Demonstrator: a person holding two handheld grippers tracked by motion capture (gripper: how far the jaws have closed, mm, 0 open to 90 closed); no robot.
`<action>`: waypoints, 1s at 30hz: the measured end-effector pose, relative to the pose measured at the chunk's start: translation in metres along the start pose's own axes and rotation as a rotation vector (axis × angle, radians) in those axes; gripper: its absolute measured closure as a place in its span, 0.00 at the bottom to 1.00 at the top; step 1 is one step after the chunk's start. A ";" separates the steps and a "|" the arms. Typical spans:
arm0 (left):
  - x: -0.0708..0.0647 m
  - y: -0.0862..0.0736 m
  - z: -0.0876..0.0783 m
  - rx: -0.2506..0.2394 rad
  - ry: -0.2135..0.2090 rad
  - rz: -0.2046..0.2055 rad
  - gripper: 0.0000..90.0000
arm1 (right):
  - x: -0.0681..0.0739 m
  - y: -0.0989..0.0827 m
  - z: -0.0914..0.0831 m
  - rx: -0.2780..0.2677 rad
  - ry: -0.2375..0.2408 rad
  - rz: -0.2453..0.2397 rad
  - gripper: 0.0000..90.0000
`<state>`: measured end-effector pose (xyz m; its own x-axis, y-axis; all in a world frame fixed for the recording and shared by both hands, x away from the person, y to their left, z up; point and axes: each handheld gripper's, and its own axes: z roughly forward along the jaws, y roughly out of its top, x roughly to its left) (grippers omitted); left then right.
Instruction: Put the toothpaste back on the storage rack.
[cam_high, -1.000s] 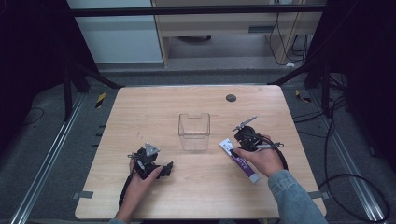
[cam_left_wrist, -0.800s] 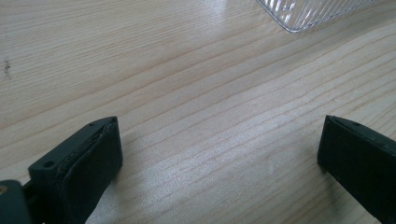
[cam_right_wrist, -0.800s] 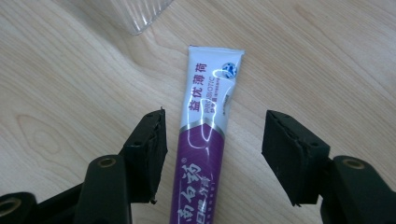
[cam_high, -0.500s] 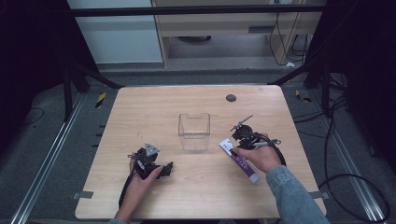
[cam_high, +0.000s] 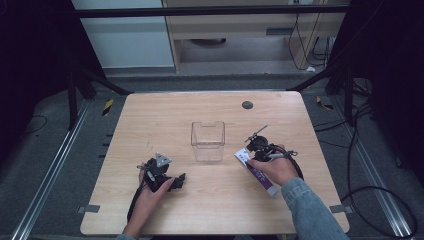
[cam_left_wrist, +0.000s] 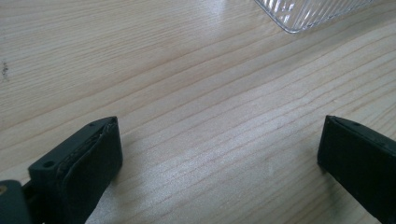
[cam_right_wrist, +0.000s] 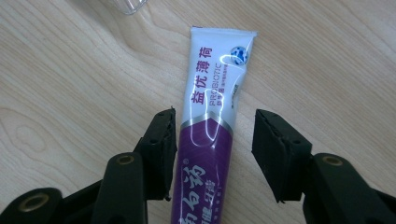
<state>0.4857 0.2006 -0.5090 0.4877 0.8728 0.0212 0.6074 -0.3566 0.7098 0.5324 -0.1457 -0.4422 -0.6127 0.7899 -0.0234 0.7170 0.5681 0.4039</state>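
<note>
Below, on a wooden table (cam_high: 210, 210), a person works two hand-held grippers beside a clear box (cam_high: 208, 141) that stands upright near the table's middle. The right gripper (cam_right_wrist: 212, 149) is lowered over a tube (cam_right_wrist: 212, 121) of toothpaste, white at its crimped end and purple toward the cap, which lies flat on the wood just right of the box. In the right gripper view the tube runs lengthwise between the two black jaws: the left-hand jaw touches its edge, while a strip of bare wood shows between the tube and the other jaw. The jaws have just been closing around the tube but do not yet clamp it. In the high view the right hand (cam_high: 272, 167) covers the tube's middle, with the white end pointing toward the box and the purple end toward the table's near edge. The left gripper (cam_left_wrist: 219, 140) rests on the table well apart from the tube, near the front left, its jaws wide apart over bare wood. A corner of the ribbed clear box shows at the top of the left gripper view. A small dark disc (cam_high: 247, 105) lies toward the table's far edge.
</note>
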 end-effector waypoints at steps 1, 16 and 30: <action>0.000 0.000 0.000 0.000 0.000 0.000 0.00 | 0.000 0.000 0.000 0.000 0.000 0.000 0.55; 0.000 0.000 0.000 0.000 -0.001 0.001 0.00 | 0.000 0.003 0.026 0.043 0.004 0.038 0.56; 0.000 0.001 0.001 0.000 -0.001 0.001 0.00 | 0.000 0.003 0.032 0.054 0.012 0.057 0.59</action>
<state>0.4863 0.2002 -0.5090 0.4893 0.8719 0.0212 0.6066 -0.3577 0.7100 0.5454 -0.1362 -0.4704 -0.5742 0.8187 0.0094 0.7675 0.5342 0.3543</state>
